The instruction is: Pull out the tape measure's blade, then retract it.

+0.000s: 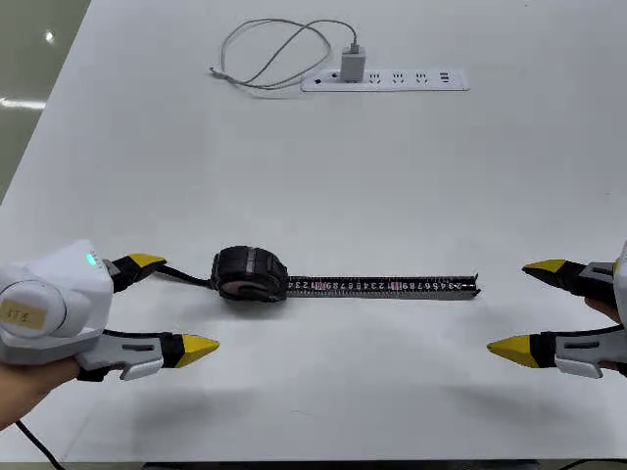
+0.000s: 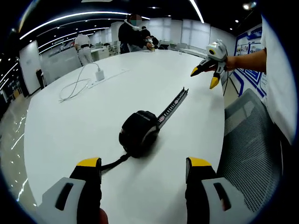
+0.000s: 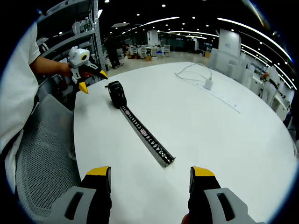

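Note:
A black tape measure [image 1: 250, 274] lies on the white table [image 1: 323, 176], its blade [image 1: 382, 287] drawn out to the right and lying flat. A thin black strap [image 1: 186, 277] trails from the case towards my left gripper [image 1: 174, 303], which stands open just left of the case, holding nothing. My right gripper [image 1: 527, 306] is open too, a short way right of the blade's end hook [image 1: 475, 285]. In the left gripper view the case [image 2: 138, 132] sits ahead of the open jaws. In the right gripper view the blade's end [image 3: 166, 161] lies just ahead of the open jaws.
A white power strip [image 1: 392, 78] with a plugged charger [image 1: 353, 65] and a looped white cable [image 1: 274, 54] lies at the table's far side. A grey mesh chair [image 2: 252, 140] stands by the near edge. People stand far off in the room [image 2: 133, 30].

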`<state>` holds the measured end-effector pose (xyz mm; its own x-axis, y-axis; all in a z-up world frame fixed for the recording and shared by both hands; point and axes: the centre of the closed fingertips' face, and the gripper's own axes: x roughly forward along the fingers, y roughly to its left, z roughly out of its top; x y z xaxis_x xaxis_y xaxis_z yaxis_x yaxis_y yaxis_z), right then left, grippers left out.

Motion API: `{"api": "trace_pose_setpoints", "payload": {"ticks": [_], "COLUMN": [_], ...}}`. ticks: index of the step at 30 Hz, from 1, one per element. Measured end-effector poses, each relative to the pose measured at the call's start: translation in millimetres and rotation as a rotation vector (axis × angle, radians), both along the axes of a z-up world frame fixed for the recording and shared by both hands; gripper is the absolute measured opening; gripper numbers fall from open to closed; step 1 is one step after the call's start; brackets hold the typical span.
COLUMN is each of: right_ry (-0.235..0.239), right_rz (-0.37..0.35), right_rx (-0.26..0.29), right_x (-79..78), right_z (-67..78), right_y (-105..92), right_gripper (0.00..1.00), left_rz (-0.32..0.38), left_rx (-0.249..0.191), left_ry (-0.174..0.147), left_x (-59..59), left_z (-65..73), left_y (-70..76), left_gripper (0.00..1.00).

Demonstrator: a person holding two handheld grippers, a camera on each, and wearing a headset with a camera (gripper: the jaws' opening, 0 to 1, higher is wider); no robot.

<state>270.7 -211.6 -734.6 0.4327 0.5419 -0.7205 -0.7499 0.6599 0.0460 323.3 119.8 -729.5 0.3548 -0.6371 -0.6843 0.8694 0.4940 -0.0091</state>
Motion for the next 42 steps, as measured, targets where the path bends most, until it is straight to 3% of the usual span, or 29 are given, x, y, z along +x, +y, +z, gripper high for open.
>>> {"api": "trace_pose_setpoints", "payload": {"ticks": [3,14,20,26,28,36,42], "right_ry": [-0.003,-0.017,-0.02,-0.021,-0.018,-0.016,-0.012], "right_rz": [-0.01,-0.035,-0.044,-0.045,-0.044,-0.038,-0.065], "right_rx": [0.002,-0.004,-0.004,-0.005,-0.007,-0.036,-0.018], "right_x": [-3.5,-22.9,-29.1,-33.6,-36.2,-43.3,-50.7], "right_z": [0.6,2.7,2.2,0.2,-0.7,-2.0,-3.3], "right_y": [-1.4,-4.2,-2.4,-3.5,-3.5,-3.6,-5.8], "right_gripper": [0.69,0.77,0.83,0.87,0.88,0.9,0.92], "left_rz": [0.025,0.079,0.101,0.129,0.151,0.182,0.208], "left_rx": [-0.017,0.0,-0.009,-0.009,-0.009,-0.011,-0.029], "left_ry": [0.017,-0.012,-0.009,-0.016,-0.055,-0.067,-0.052], "left_x": [-7.4,-23.8,-31.3,-35.3,-32.2,-35.7,-42.8], "left_z": [-0.3,-6.0,-6.5,-6.5,-3.3,-4.2,-6.2], "left_y": [4.3,18.6,23.3,28.1,31.3,37.5,43.0], "left_gripper": [0.73,0.81,0.87,0.91,0.91,0.95,0.97]}}
